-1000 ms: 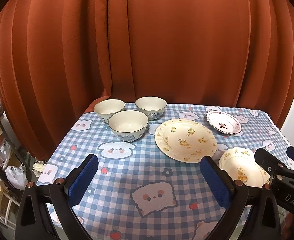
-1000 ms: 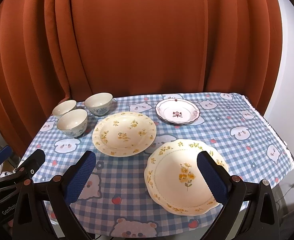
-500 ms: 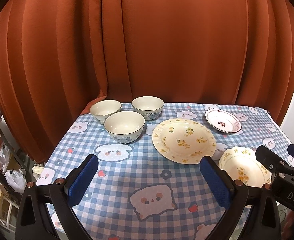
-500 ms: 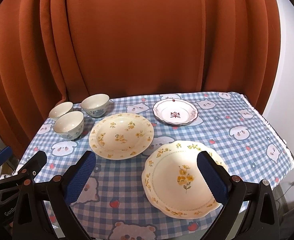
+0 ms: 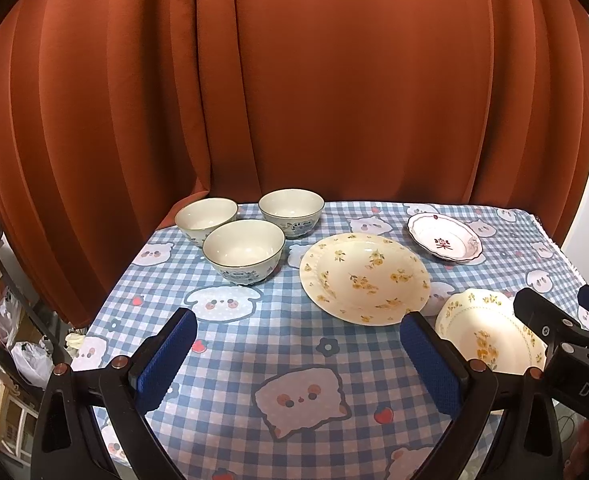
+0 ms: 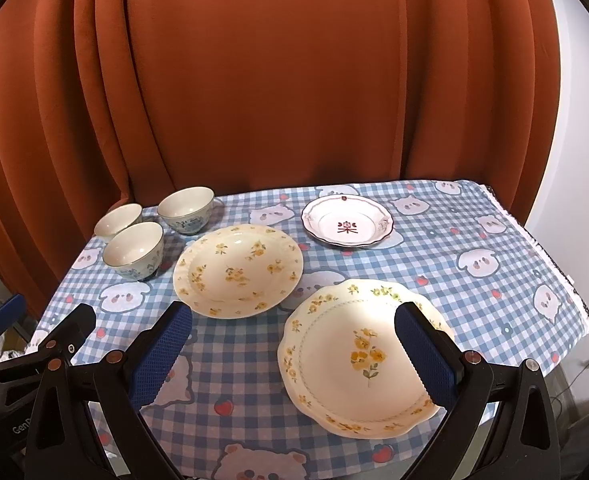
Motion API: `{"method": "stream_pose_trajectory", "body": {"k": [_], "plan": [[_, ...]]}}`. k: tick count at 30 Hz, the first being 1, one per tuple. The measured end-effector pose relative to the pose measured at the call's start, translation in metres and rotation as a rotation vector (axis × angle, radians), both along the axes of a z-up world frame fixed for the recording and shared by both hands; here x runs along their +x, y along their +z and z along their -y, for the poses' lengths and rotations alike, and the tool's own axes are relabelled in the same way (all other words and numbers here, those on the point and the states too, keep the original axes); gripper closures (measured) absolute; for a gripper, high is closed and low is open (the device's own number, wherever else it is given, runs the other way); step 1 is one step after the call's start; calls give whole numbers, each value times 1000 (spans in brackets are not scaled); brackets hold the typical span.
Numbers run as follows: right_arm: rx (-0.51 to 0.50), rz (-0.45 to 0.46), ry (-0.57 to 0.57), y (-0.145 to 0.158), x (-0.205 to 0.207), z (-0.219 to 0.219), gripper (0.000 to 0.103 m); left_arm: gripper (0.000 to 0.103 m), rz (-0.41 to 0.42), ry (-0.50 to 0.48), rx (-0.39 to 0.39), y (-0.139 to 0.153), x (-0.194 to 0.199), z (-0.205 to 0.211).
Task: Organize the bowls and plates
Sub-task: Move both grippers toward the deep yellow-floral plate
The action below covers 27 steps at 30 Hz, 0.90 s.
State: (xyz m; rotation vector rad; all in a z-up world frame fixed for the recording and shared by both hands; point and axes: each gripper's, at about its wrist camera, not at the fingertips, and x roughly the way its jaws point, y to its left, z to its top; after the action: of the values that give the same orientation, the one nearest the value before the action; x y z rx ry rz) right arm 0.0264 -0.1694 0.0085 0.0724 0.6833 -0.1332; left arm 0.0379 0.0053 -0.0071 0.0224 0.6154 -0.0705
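Three cream bowls cluster at the table's far left: the nearest bowl (image 5: 244,250) (image 6: 133,249), the far left bowl (image 5: 205,218) (image 6: 118,219) and the far right bowl (image 5: 291,212) (image 6: 186,209). A large round yellow-flowered plate (image 5: 364,276) (image 6: 238,268) lies mid-table. A small white plate with a red motif (image 5: 444,240) (image 6: 347,225) sits behind it. A scalloped flowered plate (image 5: 490,330) (image 6: 354,356) lies front right. My left gripper (image 5: 294,354) hovers open over bare cloth. My right gripper (image 6: 294,354) hangs open above the scalloped plate's left part, holding nothing.
A blue checked tablecloth with animal faces (image 5: 294,360) (image 6: 474,264) covers the table. Orange curtains (image 5: 294,100) (image 6: 274,80) hang right behind it. Bags and a shelf (image 5: 10,340) stand to the left of the table; a white wall (image 6: 574,160) is on the right.
Both grippers have drawn back and risen slightly, so the dishes look a little farther off. No dish has moved. Both stay open.
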Motion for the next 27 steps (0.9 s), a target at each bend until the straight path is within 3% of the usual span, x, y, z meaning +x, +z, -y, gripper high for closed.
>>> {"method": "stream_pose_trajectory", "body": {"k": [27], "plan": [[-14, -4, -40, 3, -7, -8, 1, 2, -6, -34, -2, 0, 4, -7]]}}
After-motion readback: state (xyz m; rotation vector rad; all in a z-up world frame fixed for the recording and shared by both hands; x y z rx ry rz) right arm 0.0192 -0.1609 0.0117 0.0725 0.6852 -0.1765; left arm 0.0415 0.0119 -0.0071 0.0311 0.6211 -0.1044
